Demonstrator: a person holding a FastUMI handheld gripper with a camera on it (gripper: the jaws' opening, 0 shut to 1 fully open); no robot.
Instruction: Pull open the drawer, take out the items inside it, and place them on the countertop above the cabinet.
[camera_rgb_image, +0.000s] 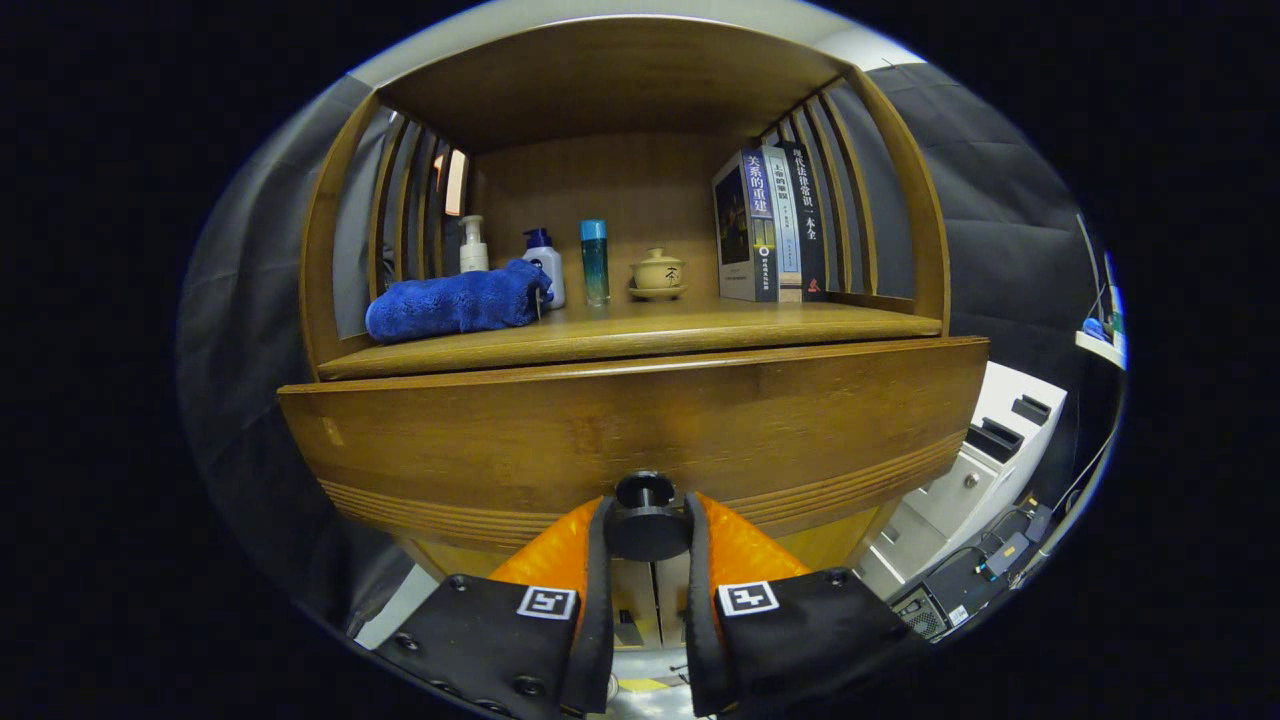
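The wooden drawer front (640, 425) spans the cabinet just below the countertop (640, 335). Its round black knob (646, 525) sits between my two orange fingers (560, 550), and my gripper (646, 520) is shut on it, with a pad pressed against each side. The drawer front appears to stand slightly out from the cabinet; its inside is hidden. On the countertop lies a rolled blue towel (455, 300) at the left.
Behind the towel stand a white pump bottle (472, 245), a blue-capped bottle (545, 262), a teal bottle (594, 262) and a lidded tea cup (657, 272). Several books (770, 225) lean at the right. A white drawer unit (985, 455) stands on the floor to the right.
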